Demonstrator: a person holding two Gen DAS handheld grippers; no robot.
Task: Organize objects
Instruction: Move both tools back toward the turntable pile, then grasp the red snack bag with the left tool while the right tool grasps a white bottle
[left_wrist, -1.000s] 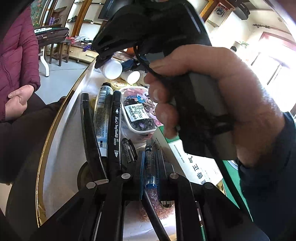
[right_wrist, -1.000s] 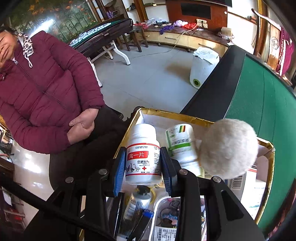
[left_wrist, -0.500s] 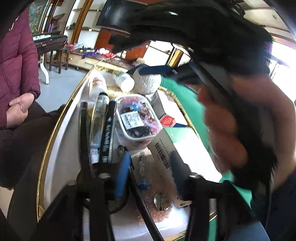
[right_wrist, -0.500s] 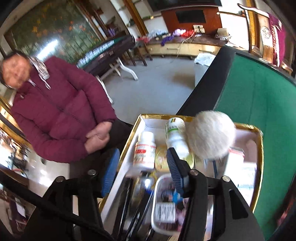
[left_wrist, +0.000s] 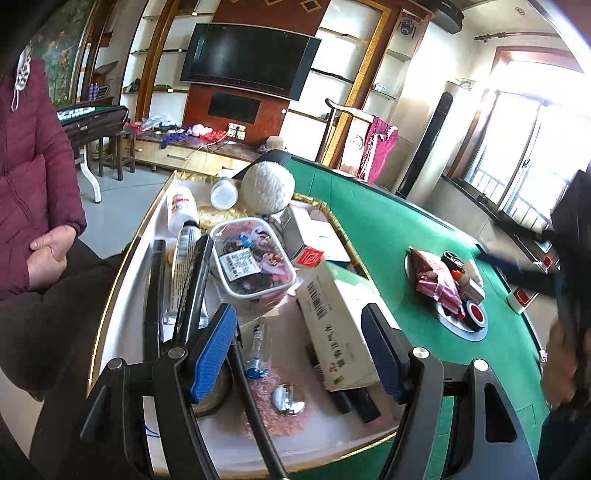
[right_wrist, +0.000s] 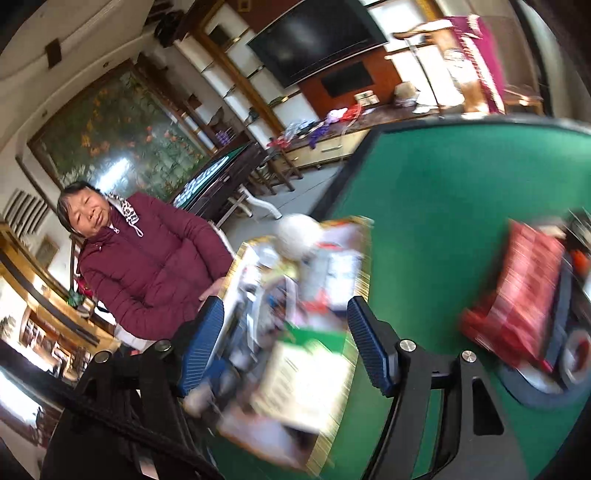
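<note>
A gold-rimmed white tray (left_wrist: 122, 295) on the green table (left_wrist: 388, 240) holds several things. Among them are a red-labelled white bottle (left_wrist: 181, 210), a fluffy white ball (left_wrist: 267, 188), a clear sticker tub (left_wrist: 255, 264), black markers (left_wrist: 192, 280) and a white barcoded box (left_wrist: 336, 325). A blue-capped pen (left_wrist: 256, 347) lies loose in the tray. My left gripper (left_wrist: 299, 310) hangs over the tray's near end, its jaws opening and gripping nothing. My right gripper (right_wrist: 286, 310), also opening and empty, is over the blurred tray (right_wrist: 362, 280).
A person in a maroon jacket (left_wrist: 29, 184) sits close against the tray's left side. On the table's middle, a round grey disc (left_wrist: 461, 328) carries a red packet (left_wrist: 434, 280) and small boxes. A small white bottle (left_wrist: 521, 299) stands beyond it. A hand (left_wrist: 561, 369) shows at the right edge.
The left gripper let go of the blue-capped pen, opened and rose a little. The right gripper released the white bottle into the tray, opened and swung off to the right.
</note>
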